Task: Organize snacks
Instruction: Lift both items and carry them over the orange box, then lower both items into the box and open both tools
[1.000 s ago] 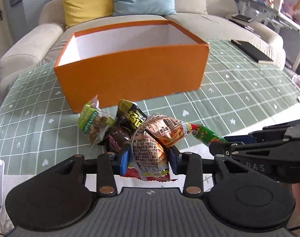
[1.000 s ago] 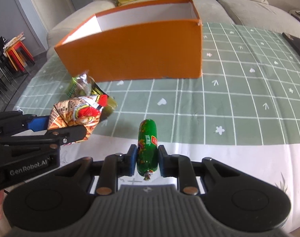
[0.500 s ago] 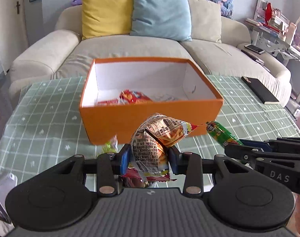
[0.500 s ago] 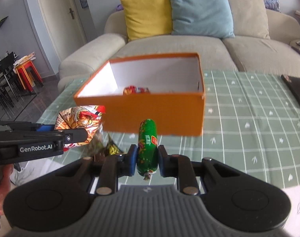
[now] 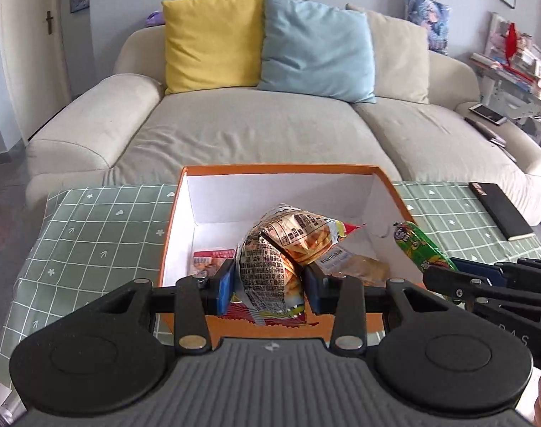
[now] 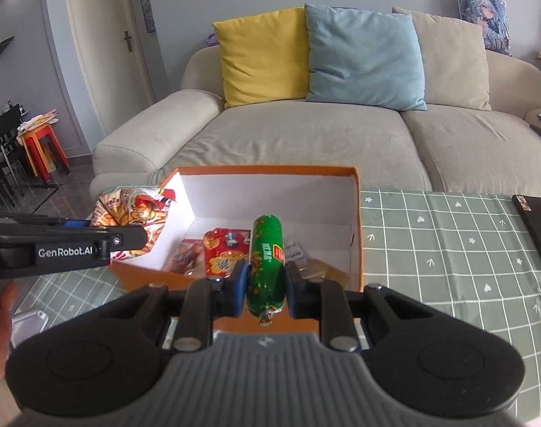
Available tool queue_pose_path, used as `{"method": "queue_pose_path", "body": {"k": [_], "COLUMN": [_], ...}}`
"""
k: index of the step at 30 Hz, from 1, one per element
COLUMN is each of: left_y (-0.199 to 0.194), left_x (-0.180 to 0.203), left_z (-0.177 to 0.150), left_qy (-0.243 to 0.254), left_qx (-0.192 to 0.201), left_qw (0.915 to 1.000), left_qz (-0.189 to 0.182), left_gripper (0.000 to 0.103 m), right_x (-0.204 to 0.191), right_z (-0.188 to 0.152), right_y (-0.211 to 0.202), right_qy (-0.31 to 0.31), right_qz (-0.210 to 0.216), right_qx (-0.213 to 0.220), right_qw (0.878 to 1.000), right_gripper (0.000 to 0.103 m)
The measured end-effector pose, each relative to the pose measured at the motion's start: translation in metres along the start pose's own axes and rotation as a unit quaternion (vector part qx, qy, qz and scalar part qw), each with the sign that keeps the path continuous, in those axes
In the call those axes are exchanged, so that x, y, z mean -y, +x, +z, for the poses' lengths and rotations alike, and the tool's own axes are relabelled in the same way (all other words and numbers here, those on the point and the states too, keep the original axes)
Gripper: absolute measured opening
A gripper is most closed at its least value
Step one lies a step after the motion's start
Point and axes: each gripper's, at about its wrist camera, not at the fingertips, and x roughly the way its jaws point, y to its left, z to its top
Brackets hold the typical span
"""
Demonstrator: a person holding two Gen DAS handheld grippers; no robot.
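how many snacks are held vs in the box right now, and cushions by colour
Held snacks: 2, chip bag in left gripper, green sausage in right gripper
Snacks in box: at least 3 visible
Yellow cushions: 1
Blue cushions: 1
Beige cushions: 1
Printed cushions: 1
Total: at least 5 snacks, 4 cushions

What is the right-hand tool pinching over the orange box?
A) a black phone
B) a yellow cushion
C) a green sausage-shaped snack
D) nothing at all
C: the right gripper has its fingers closed on the green sausage snack, held above the open orange box.
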Motion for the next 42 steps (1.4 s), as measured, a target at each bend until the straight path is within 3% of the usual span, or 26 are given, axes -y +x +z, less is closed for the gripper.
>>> {"method": "queue_pose_path", "body": {"k": [9, 15, 30, 35, 42], "left_y": [0.054, 0.085, 0.120, 0.117, 0.109], "left_x": [-0.010, -0.002, 0.003, 0.000, 0.001], "left_z": [0.011, 0.007, -0.006, -0.008, -0.006], "left_qy": [-0.019, 0.028, 0.065, 0.048, 0.056], "left_qx": [-0.030, -0.068, -0.139, -0.130, -0.112], "left_qw": [0.9990, 0.9956, 0.9847, 0.9871, 0.9889], "left_qz": [0.027, 0.058, 0.083, 0.079, 0.080], "left_gripper": [0.045, 0.045, 0.047, 0.049, 0.065], "right_x": [0.005, 0.006, 0.010, 0.009, 0.008], "right_z": [0.018, 0.015, 0.006, 0.008, 0.012], "right_y": [0.067, 0.106, 0.145, 0.148, 0.145], "right_qy": [-0.023, -0.035, -0.013, -0.005, -0.002], "right_qz": [-0.032, -0.042, -0.043, -0.048, -0.057], "right_qx": [-0.032, -0.068, -0.128, -0.145, -0.151], "right_qw": [0.999, 0.996, 0.991, 0.988, 0.987], "right_gripper": [0.019, 0.019, 0.019, 0.019, 0.020]}}
